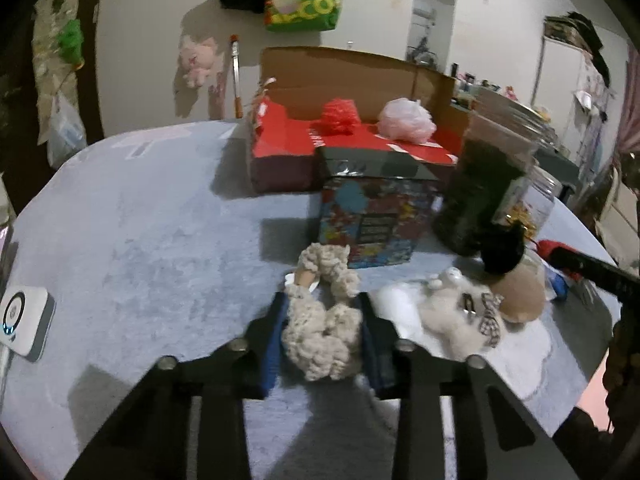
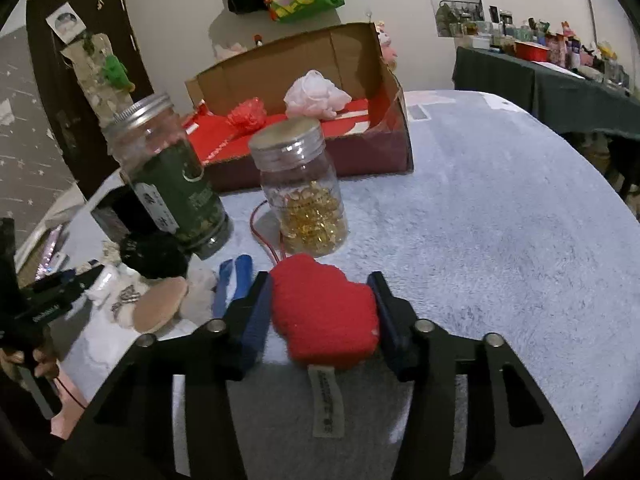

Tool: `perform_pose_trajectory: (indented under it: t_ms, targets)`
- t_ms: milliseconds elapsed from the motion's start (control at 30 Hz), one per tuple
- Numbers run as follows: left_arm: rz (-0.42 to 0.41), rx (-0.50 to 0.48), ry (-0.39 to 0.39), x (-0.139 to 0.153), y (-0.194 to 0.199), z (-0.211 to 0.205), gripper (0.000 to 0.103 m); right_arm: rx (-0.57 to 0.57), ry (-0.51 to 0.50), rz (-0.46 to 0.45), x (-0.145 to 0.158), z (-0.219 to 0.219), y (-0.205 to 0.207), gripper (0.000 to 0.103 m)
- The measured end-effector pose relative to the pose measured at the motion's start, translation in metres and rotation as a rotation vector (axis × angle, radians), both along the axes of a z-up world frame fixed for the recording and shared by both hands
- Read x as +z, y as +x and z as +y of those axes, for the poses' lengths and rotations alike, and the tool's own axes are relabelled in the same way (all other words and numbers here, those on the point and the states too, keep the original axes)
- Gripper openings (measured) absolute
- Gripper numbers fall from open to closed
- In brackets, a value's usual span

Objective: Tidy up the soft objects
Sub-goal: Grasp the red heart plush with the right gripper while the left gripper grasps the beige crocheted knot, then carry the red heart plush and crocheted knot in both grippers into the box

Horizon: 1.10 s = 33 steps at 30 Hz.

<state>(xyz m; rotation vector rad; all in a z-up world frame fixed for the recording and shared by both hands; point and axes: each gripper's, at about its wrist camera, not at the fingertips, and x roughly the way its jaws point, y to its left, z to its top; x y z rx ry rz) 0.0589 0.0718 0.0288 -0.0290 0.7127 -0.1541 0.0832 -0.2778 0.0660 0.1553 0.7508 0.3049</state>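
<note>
While clamped in grippers: two soft toys (image 1: 324,328) (image 2: 324,316).

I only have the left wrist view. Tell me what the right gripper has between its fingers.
Observer: The right gripper is shut on a red plush heart, pads pressing both sides.
Operator: Say what hangs off it.
Observer: A white sewn label trails from its near edge, toward the camera.
Operator: Report what stands directly ahead of it.
Observer: A clear jar of golden capsules with a silver lid, upright on the pale blue cloth; your view hides most of it behind the dark green jar.
</note>
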Motion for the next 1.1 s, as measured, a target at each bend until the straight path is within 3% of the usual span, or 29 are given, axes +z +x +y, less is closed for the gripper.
perform_pose_trajectory:
  t_ms: [200, 433, 667, 1100]
  targets:
    - [-0.068, -0.002, -0.005, 0.023, -0.013, -0.004, 0.028, -0.003, 0.066, -0.049, 0.018, -0.007, -0.011, 0.043]
    - [-0.136, -0.095, -0.034, 0.052, -0.025, -0.025, 0.028, 0.057, 0.118, -0.1, 0.038, 0.009, -0.022, 0.043]
    - [-0.117, -0.168, -0.058, 0.049, -0.021, -0.048, 0.028, 0.097, 0.156, -0.082, 0.035, 0.027, -0.019, 0.043]
    - [-0.1, -0.201, -0.088, 0.046, -0.016, -0.054, 0.028, 0.09, 0.157, -0.084, 0.034, 0.033, -0.02, 0.043]
